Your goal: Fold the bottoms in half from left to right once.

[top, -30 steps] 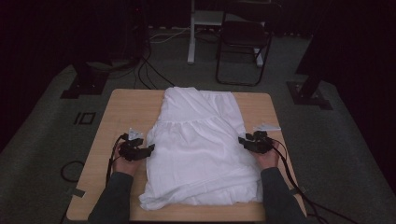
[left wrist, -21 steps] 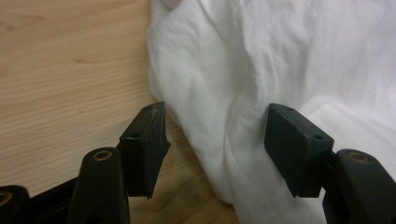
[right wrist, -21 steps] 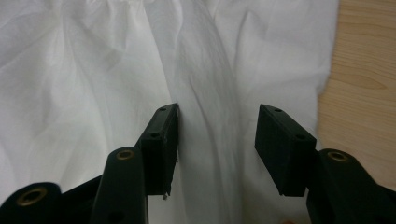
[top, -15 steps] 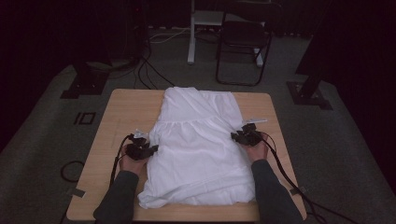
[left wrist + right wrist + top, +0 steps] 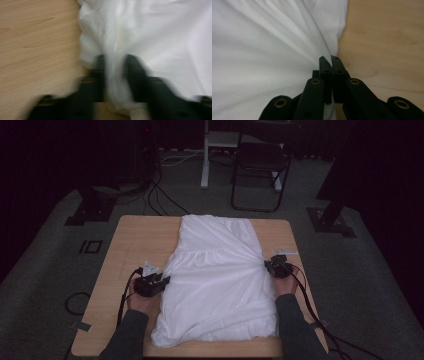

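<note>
The white garment (image 5: 220, 280) is being kept spread over the middle of the tabletop (image 5: 130, 245), its long axis running away from the person, from the near edge toward the far edge, with the narrower end lying farthest off

At the left, the left tongs (image 5: 162, 281) are being held against the garment's left edge, about halfway along its length. In the left gripper view a bunched ridge of fabric (image 5: 113, 75) is being straddled by the two jaws, which are standing partly apart after having just been opening; the picture is blurred, and whether the pads are actually pressing on the cloth cannot be told. The garment lies directly ahead of and to the right of these tongs, bare wood to their left

At the right, the right tongs (image 5: 269, 265) are being kept clamped on the garment's right edge, slightly farther up the tabletop than the left pair. In the right gripper view the jaws are seen fully closed, having just been closing, with a thin fold of cloth pinched between them, and tension creases are being drawn from that pinch across the fabric

Both hands are placed level with the garment's waist, one per side, so any coming fold or pull is judged to turn on that long axis lying squarely between them; the right side is the more securely taken
</note>
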Demonstrator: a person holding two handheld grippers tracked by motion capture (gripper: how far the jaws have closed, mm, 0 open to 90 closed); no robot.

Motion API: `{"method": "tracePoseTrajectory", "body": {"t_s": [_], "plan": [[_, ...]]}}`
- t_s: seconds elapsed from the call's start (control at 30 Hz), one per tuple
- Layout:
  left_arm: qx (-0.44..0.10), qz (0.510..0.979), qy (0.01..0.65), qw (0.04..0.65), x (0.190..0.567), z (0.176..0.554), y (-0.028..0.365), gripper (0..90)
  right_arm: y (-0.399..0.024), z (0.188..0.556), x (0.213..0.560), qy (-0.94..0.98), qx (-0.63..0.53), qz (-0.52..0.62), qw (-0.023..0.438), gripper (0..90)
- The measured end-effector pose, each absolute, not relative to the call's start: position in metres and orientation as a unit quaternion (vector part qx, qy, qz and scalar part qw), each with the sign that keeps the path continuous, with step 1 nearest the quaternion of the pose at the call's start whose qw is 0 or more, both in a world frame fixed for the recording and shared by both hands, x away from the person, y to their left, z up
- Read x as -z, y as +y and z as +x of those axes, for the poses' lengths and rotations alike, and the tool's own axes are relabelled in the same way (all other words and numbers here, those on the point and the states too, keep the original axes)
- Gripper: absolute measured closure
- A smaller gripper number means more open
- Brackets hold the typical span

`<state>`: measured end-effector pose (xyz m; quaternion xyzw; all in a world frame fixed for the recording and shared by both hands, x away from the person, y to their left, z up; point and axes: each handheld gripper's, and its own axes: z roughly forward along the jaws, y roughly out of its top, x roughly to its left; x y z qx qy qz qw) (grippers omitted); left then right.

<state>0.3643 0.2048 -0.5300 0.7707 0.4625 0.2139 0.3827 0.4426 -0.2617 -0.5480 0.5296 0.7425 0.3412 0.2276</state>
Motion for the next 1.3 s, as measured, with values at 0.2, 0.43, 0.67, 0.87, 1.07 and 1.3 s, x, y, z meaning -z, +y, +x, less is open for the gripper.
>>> {"method": "tracePoseTrajectory", "body": {"t_s": [0.2,0.43,0.67,0.87,1.07,1.3], "plan": [[-0.231,0.751,0.477,0.395,0.517,0.385,0.199,37.5,-0.261,0.445,0.557,0.746,-0.336,0.531,0.219,88.6],[-0.196,0.77,0.506,0.336,0.536,0.425,0.184,48.5,-0.262,0.443,0.559,0.744,-0.341,0.531,0.218,86.9],[-0.188,0.783,0.486,0.339,0.547,0.417,0.188,86.5,-0.26,0.438,0.559,0.745,-0.341,0.53,0.22,88.6],[-0.187,0.785,0.478,0.346,0.55,0.396,0.197,86.8,-0.259,0.421,0.561,0.744,-0.348,0.529,0.214,88.9],[-0.186,0.793,0.464,0.348,0.551,0.36,0.2,86.7,-0.259,0.389,0.561,0.754,-0.344,0.519,0.208,89.0],[-0.179,0.804,0.453,0.34,0.551,0.317,0.203,86.7,-0.269,0.342,0.563,0.757,-0.36,0.513,0.184,89.0]]}}
